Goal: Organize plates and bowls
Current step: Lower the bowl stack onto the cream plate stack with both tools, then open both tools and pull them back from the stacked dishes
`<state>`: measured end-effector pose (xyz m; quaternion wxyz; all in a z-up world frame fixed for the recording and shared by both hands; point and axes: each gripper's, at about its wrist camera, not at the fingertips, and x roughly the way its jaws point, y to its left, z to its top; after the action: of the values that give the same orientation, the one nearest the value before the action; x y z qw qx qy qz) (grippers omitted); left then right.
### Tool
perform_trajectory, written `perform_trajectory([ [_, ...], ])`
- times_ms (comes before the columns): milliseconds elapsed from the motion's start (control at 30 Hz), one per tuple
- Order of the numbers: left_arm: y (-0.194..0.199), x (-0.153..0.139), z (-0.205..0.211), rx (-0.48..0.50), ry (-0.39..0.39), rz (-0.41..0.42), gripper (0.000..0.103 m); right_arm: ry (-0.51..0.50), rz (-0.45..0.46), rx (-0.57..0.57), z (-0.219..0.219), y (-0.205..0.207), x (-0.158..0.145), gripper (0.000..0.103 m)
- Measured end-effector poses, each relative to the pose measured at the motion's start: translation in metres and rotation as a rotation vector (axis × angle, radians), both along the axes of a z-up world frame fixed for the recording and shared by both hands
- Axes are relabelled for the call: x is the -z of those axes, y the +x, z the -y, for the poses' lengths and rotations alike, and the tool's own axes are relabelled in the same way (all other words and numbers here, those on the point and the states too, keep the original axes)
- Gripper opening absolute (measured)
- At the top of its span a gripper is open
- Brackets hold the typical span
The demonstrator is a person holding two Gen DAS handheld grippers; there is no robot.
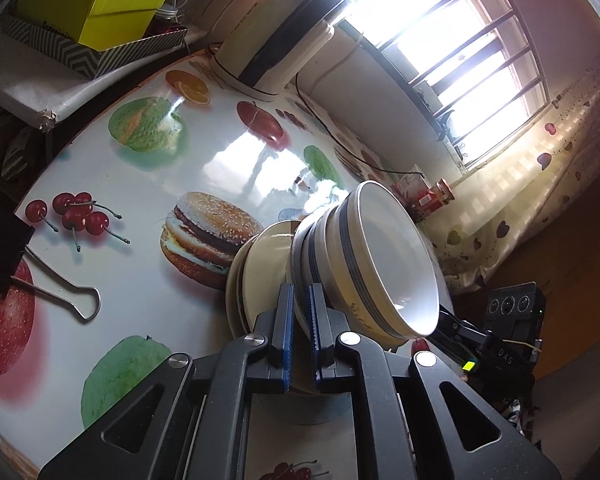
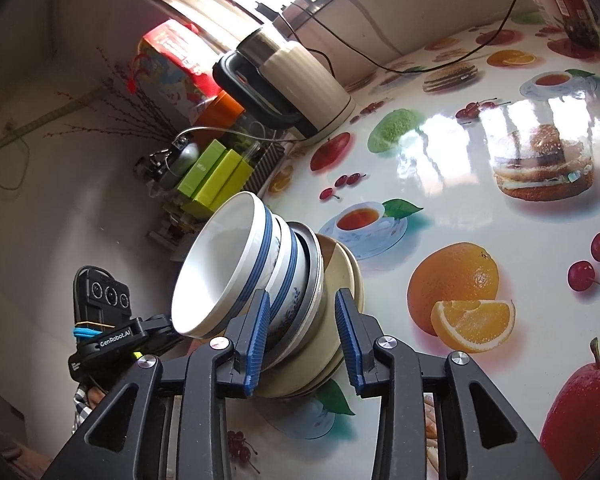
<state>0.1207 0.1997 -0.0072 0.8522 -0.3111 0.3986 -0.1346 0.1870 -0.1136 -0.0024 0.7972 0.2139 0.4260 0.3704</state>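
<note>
Two wrist fisheyes, tilted downward, close on opposite sides of one shared dish stack (image 1: 340, 264) (image 2: 268, 280); margins perhaps distorted.

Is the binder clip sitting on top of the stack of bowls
No, the binder clip lies flat on the tablecloth, apart from the stack of bowls.

Near rims of the stacked plates (image 1: 244, 276) hidden behind the left gripper (image 1: 300, 344). Lower bowls (image 2: 288, 280) nested, interiors unseen. Red jar (image 2: 572, 4), 1 o'clock, cut by the frame edge. Window (image 1: 440, 40), 1 o'clock, overexposed; its panes unreadable. Desk (image 2: 460, 200) cut off at 3 o'clock.
</note>
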Motion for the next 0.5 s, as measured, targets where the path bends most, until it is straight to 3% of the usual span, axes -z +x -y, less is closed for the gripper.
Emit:
perform_trajectory([
  [100, -0.007, -0.006, 0.004, -0.017, 0.06, 0.001, 0.008, -0.035, 0.033, 0.001, -0.002, -0.007, -0.006, 0.039],
  [200, -0.016, -0.011, 0.005, -0.038, 0.095, 0.019, 0.016, -0.069, 0.071, 0.01, -0.003, -0.016, -0.012, 0.042],
  [500, -0.043, -0.021, 0.023, -0.081, 0.248, 0.036, 0.02, -0.196, 0.155, 0.034, -0.011, -0.045, -0.022, 0.047],
])
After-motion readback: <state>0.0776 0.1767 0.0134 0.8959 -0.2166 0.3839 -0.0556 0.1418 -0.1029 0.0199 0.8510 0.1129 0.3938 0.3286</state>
